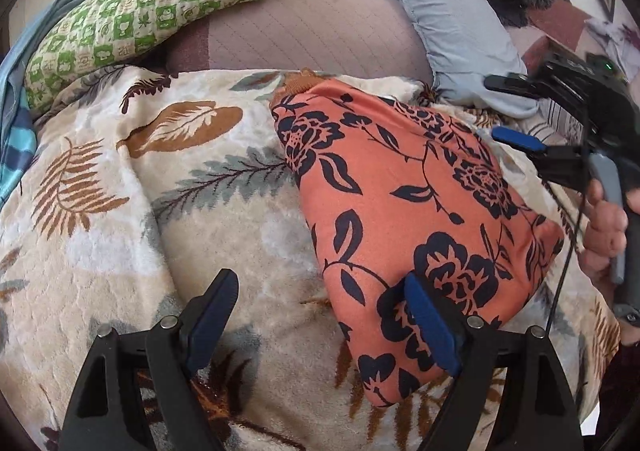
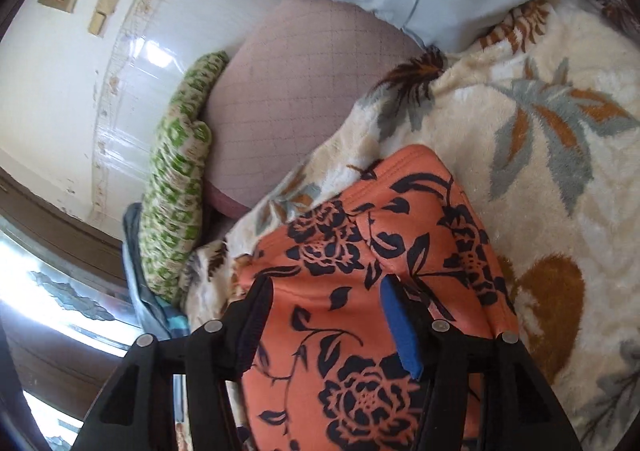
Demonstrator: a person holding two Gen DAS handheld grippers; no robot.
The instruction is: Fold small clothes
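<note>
Black jaws with blue pads frame both views: the left hand-held gripper (image 1: 320,315) stands wide open above the blanket (image 1: 100,219), one blue pad over the near corner of the orange garment (image 1: 404,211), nothing pinched. At the right edge of that view the right hand-held gripper (image 1: 508,111) hangs just above the garment's far side, jaws parted and empty, a hand (image 1: 604,227) round its grip. From its own camera the right one (image 2: 324,315) hovers over the cloth, pads clear of it.

The garment lies folded into a plump wedge on the bed, well inside the blanket's edges. To finish this fold well, I'd press the layers flat from the middle outward, square the loose corners, and take any further pinch right at an edge so only the intended layers lift.

By size: the blanket is thick cream plush with fern and leaf motifs in brown and grey, rumpled and yielding. Behind it sit a quilted mauve cushion (image 1: 304,27), a smooth pale blue pillow (image 1: 448,19) and a green checked pillow (image 1: 152,11). The garment is thin, soft knit, orange with dark navy flowers, likely to slide on the pile.
</note>
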